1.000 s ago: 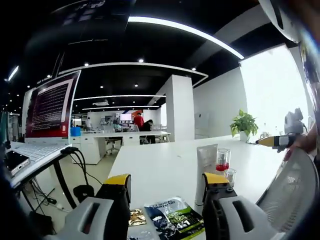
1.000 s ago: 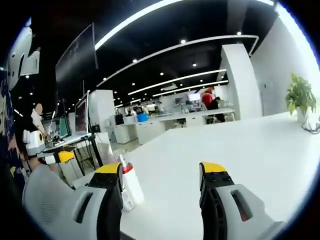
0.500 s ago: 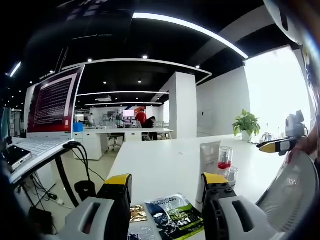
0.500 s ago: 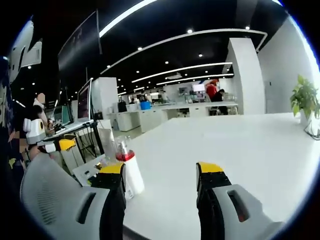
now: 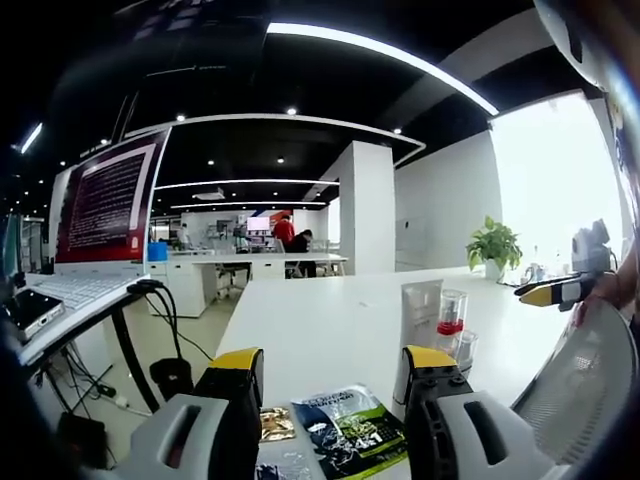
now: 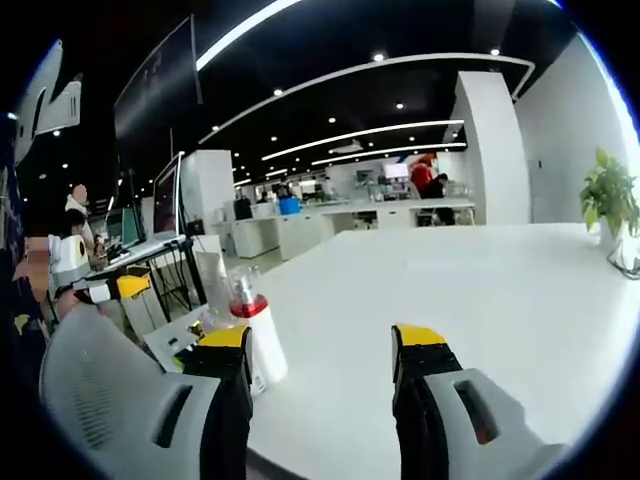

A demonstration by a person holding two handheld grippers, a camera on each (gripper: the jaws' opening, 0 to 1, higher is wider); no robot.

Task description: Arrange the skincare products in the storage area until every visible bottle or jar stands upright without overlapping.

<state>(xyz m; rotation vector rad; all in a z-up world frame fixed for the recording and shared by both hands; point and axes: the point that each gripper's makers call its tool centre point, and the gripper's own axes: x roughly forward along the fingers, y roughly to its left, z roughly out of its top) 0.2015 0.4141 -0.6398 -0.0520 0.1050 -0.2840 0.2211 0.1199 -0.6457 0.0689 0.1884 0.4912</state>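
Left gripper view, nearest: the left gripper point(image 5: 334, 372) is held level over the near edge of the white table point(image 5: 330, 325), jaws spread wide with nothing between them. Directly ahead of the jaws, flat sachets point(image 5: 345, 432) are seen lying on the table; a small gold packet point(image 5: 274, 424) lies just beside them. Behind the right-hand jaw a white tube point(image 5: 417, 315) stands on its cap, with a red-banded clear bottle point(image 5: 450, 322) and a small clear jar point(image 5: 464, 349) just beside it. All three appear upright and grouped closely, presumably as the storage area. Further right, the yellow jaw tip of the other gripper is noted, held clear of the products.

Right gripper view: the right gripper point(image 6: 320, 365) is likewise wide open and empty, poised over bare table. A white bottle with red collar point(image 6: 254, 340) stands upright just beside its left-hand jaw; the tube point(image 6: 212, 284) is seen behind it.

Judgement: both grippers are held back at hover, probably for inspection. Whether the bottles touch cannot be told.

Far field: laptop point(image 5: 95, 225), potted plant point(image 5: 489, 250), office desks.
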